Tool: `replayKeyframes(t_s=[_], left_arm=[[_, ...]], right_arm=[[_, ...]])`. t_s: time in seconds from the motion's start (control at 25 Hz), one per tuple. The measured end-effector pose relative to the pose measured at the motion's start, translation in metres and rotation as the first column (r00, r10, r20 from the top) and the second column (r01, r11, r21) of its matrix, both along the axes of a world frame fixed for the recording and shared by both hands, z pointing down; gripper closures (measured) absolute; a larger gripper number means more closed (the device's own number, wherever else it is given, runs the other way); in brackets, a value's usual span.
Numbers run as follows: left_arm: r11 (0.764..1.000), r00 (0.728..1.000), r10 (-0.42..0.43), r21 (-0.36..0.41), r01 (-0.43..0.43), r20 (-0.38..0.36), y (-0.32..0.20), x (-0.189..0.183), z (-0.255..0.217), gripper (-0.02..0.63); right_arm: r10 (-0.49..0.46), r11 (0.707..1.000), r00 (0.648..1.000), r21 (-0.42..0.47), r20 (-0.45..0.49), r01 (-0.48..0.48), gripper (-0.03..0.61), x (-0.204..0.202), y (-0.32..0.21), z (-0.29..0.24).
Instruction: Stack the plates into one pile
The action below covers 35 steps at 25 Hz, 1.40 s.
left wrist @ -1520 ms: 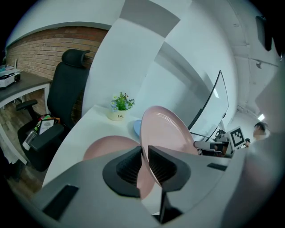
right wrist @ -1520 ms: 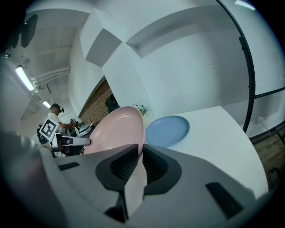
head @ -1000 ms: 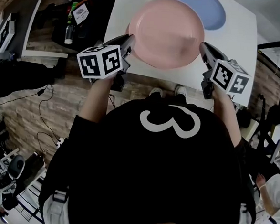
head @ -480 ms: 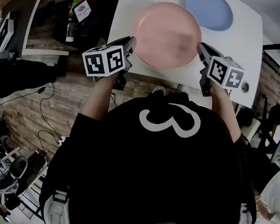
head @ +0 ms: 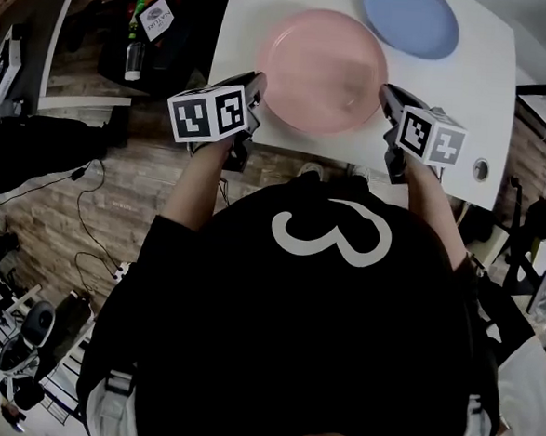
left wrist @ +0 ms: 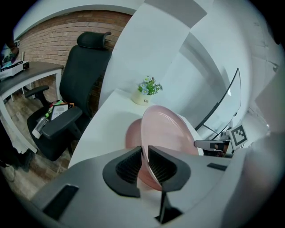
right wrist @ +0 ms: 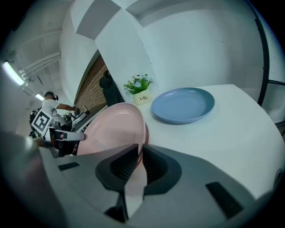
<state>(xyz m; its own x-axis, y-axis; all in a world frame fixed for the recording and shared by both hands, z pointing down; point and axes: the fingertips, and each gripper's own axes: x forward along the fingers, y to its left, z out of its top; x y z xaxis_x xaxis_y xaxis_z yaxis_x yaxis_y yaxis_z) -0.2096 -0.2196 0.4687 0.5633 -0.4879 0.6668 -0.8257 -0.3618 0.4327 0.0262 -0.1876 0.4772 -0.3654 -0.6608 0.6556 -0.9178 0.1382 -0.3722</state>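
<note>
Two grippers, two plates, one small flower pot. The left gripper (head: 255, 79) is clamped on the left rim of the pink plate (head: 321, 67), which sits by the tabletop's (head: 477, 96) near edge. The right gripper (head: 386, 92) is clamped on the opposite rim. The blue plate (head: 410, 19) lies flat at the far edge, right of the middle and apart from the pink one. From the pink plate to the right edge and near right corner the tabletop is bare. Only the gripper views show the flower pot (left wrist: 144, 92) at the far edge. They also show a darker pink patch under the held plate, shadow or plate I cannot tell.
</note>
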Motion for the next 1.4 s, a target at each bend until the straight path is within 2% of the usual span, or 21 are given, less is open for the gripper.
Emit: replayKeyframes(t_s=[0.48,0.88,1.4], left_arm=[[0.999,0.999,-0.010,-0.032,0.011,0.036,-0.016,-0.007,0.019,0.554],[0.999,0.995,-0.001,-0.043,0.005,0.098,-0.021,-0.011,0.035,0.554],[0.998,0.985,0.052,0.008,-0.054,0.161,-0.021,-0.003,0.034,0.554]], right_arm=[[0.004,1.000,1.000,-0.013,0.000,-0.004,0.531,-0.007,-0.014,0.012],[0.005,0.999,1.000,-0.042,0.011,-0.005,0.531,-0.011,-0.019,0.024],[-0.008,0.999,1.000,-0.053,0.020,0.009,0.531,-0.012,-0.010,0.027]])
